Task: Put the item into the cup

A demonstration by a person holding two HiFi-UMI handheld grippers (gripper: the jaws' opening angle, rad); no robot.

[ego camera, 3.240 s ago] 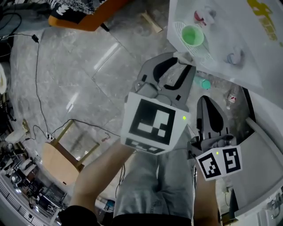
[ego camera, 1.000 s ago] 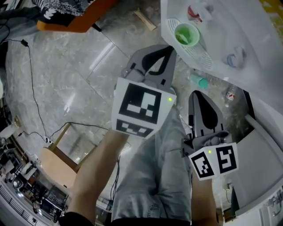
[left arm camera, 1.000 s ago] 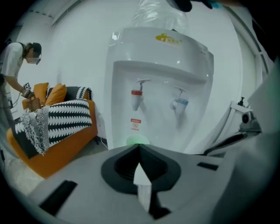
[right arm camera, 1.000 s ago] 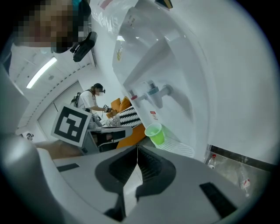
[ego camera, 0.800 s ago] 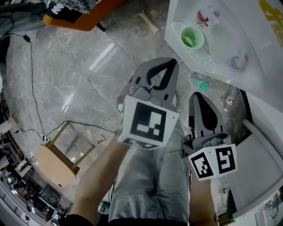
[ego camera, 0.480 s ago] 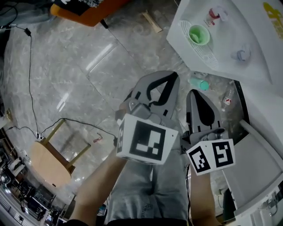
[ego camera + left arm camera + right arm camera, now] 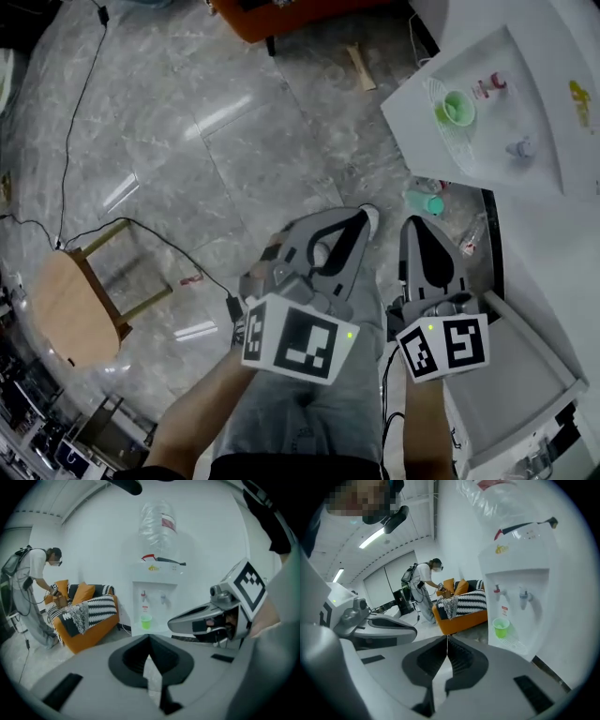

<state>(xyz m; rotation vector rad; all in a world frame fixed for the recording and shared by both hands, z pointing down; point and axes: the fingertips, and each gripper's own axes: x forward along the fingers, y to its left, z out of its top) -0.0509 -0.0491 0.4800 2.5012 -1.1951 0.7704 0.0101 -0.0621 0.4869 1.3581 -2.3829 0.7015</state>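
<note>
A green cup (image 7: pixel 457 108) stands on the drip tray of a white water dispenser (image 7: pixel 525 131), far ahead of both grippers. It shows small in the left gripper view (image 7: pixel 146 621) and in the right gripper view (image 7: pixel 501 627), under the taps. My left gripper (image 7: pixel 363 217) is shut, with nothing between its jaws (image 7: pixel 149 637). To its right, my right gripper (image 7: pixel 419 223) is also shut and empty (image 7: pixel 447 638). Both hang over the floor, in front of the person's legs. No loose item shows in either gripper.
An orange sofa (image 7: pixel 89 618) with striped cushions stands left of the dispenser, and a person (image 7: pixel 30 597) bends over it. A wooden stool (image 7: pixel 70 305) and a black cable (image 7: pixel 70 141) lie on the grey floor. A green bottle (image 7: pixel 424 202) lies at the dispenser's foot.
The view has pulled back from the dispenser, so the cup is now smaller and farther off. Both grippers have dropped lower in the head view and stayed shut.
</note>
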